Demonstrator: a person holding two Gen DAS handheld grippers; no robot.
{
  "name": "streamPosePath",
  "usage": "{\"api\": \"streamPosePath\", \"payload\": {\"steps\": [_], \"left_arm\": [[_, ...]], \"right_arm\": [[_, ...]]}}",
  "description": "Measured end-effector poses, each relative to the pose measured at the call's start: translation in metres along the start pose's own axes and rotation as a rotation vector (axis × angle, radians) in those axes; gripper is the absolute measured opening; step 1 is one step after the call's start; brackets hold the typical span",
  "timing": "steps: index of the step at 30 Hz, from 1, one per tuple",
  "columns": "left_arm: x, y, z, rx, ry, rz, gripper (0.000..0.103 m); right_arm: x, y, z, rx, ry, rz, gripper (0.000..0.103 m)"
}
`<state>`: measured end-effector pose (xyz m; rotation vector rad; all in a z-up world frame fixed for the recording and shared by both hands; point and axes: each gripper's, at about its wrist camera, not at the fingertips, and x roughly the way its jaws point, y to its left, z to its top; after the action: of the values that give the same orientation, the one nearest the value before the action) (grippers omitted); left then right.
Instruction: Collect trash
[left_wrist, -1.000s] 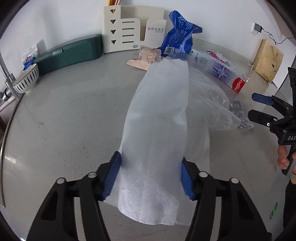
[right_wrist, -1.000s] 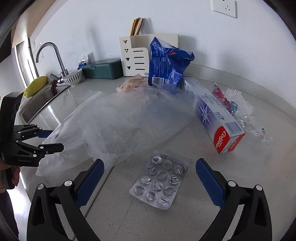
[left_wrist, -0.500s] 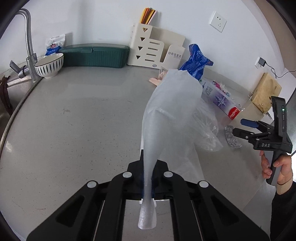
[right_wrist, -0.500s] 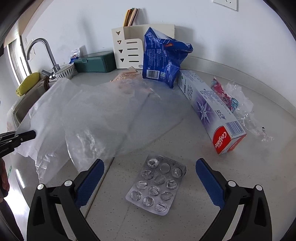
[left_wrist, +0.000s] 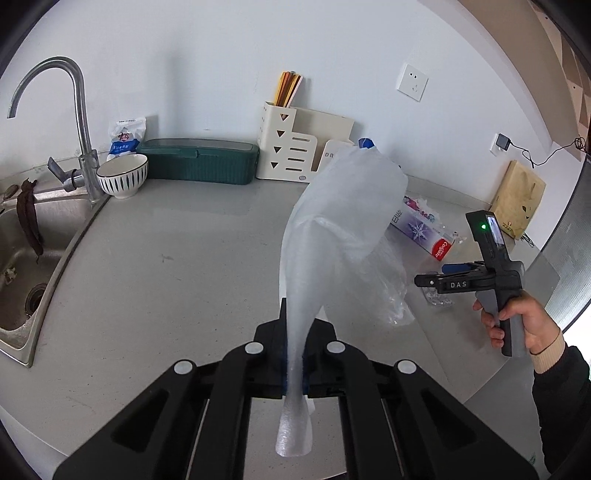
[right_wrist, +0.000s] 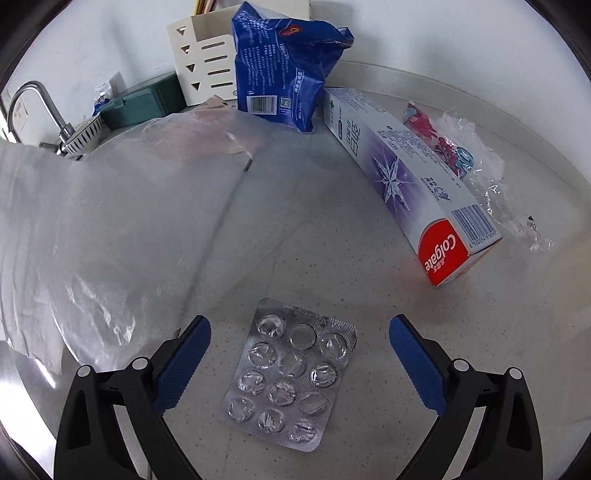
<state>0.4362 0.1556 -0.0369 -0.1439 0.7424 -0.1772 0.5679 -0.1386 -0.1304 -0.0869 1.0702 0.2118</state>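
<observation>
Item: my left tongs (left_wrist: 294, 363) pinch the translucent white plastic bag (left_wrist: 332, 236). My right tongs (right_wrist: 298, 358) gape wide, the silver empty blister pack (right_wrist: 290, 374) lying between them on the grey speckled tabletop (right_wrist: 332, 236).

The word "Colgate" is printed in white on the red end of the toothpaste box (right_wrist: 413, 177), and a barcode with small digits, not fully readable, is seen beside it. The letters "DAS" are marked in white on the black right tongs (left_wrist: 456, 284). On the cream organizer (left_wrist: 295, 147), only "DR" is seen. The blue bag (right_wrist: 280, 59) carries a barcode and small print too fine to be read.
</observation>
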Motion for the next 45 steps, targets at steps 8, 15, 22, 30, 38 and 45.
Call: {"api": "streamPosePath", "payload": {"steps": [8,15,22,30,38,45], "left_arm": [[-0.017,0.011,-0.001,-0.014,-0.022,-0.004,0.005],[-0.035,0.013,-0.007,-0.018,-0.040,-0.013,0.005],[-0.048,0.013,-0.011,-0.019,-0.043,-0.027,0.006],[-0.055,0.012,-0.014,-0.024,-0.041,-0.039,0.005],[-0.068,0.005,-0.016,-0.007,-0.046,-0.043,0.006],[-0.075,0.005,-0.017,-0.008,-0.048,-0.049,0.006]], "right_arm": [[0.000,-0.005,0.007,0.047,0.043,-0.045,0.059],[-0.006,-0.010,0.003,0.089,0.050,-0.043,0.005],[-0.017,-0.016,-0.013,0.090,0.054,-0.022,0.011],[-0.052,0.022,-0.039,-0.063,0.004,0.064,0.073],[-0.038,0.041,-0.051,-0.151,0.140,0.105,0.061],[-0.043,0.041,-0.059,-0.187,0.180,0.143,0.047]]}}
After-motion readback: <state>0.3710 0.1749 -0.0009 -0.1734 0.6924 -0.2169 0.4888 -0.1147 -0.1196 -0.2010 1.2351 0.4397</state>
